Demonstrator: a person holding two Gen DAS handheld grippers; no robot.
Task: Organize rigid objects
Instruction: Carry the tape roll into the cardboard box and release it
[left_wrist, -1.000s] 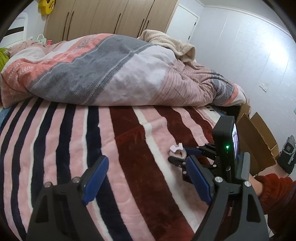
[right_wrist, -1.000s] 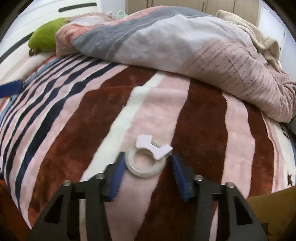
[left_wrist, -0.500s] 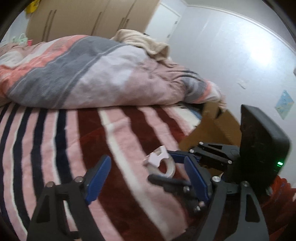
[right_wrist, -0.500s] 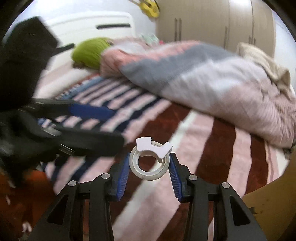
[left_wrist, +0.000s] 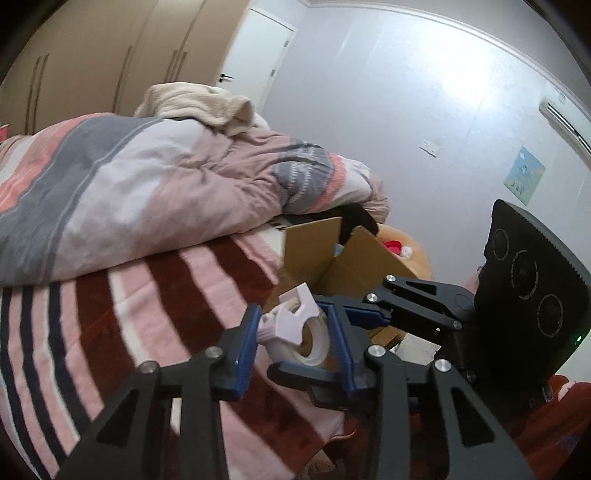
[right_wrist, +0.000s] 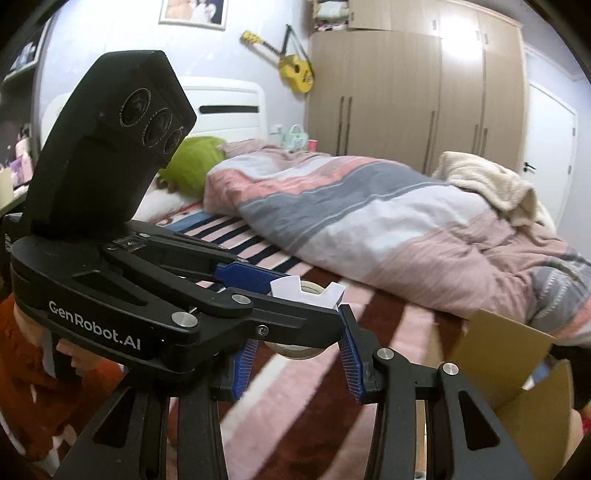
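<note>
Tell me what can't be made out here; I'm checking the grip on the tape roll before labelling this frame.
- Middle of the tape roll: right wrist view, a finger of the left gripper crosses it.
- Whether the left gripper presses the roll: left wrist view, the white dispenser covers the contact.
- Most of the cardboard box contents: both views, hidden by its walls.
- Design on the wall poster: left wrist view, too small.

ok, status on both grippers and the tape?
Right gripper shut on tape roll, lifted off the bed. Left gripper closing around it too. Cardboard box open, just beyond.
</note>
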